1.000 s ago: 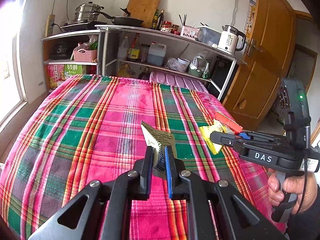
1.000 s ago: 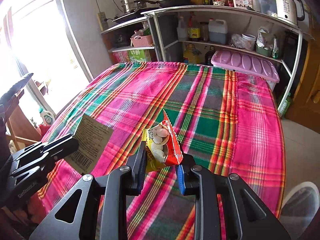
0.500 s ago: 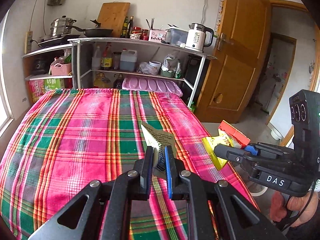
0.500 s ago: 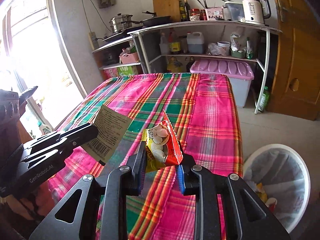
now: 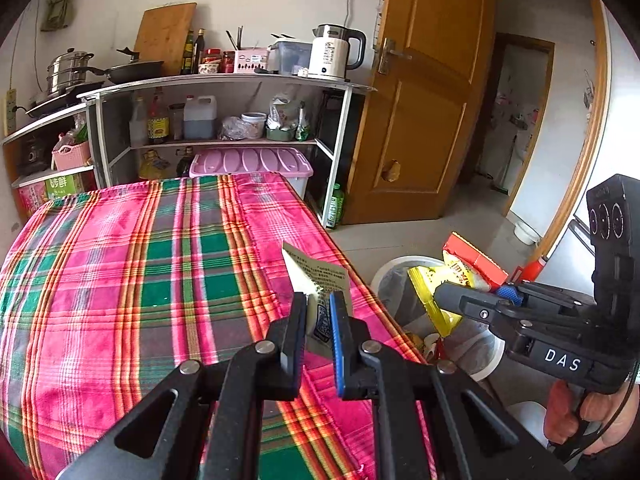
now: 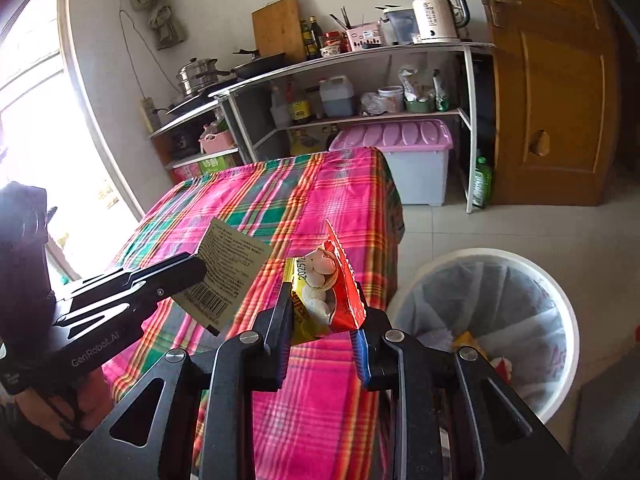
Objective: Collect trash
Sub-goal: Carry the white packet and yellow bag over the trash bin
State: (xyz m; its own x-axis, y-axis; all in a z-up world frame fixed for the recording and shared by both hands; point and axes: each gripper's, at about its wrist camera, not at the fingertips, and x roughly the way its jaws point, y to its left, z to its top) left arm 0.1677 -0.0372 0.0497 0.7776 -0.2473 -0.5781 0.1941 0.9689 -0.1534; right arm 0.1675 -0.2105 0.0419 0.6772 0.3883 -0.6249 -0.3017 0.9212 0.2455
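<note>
My left gripper (image 5: 319, 312) is shut on a beige paper wrapper (image 5: 320, 280) with printed text and a barcode, held above the right edge of the plaid-covered table (image 5: 120, 280). The same wrapper (image 6: 228, 272) and the left gripper (image 6: 202, 270) show at the left of the right wrist view. My right gripper (image 6: 324, 312) is shut on a red and yellow snack packet (image 6: 326, 292), which also appears as the snack packet (image 5: 452, 280) in the left wrist view. A white trash bin (image 6: 492, 320) with a pale liner stands on the floor beside the table, below and right of both grippers.
A metal shelf unit (image 5: 224, 120) with pots, bottles and a kettle (image 5: 332, 56) lines the back wall. A pink-lidded storage box (image 5: 252, 164) sits under it. A wooden door (image 5: 420, 120) stands ajar on the right. A hand (image 5: 588, 412) holds the right gripper's handle.
Both grippers have swung right, off the middle of the table toward its right edge, each still holding its wrapper. The trash bin has come into view beside the table.
</note>
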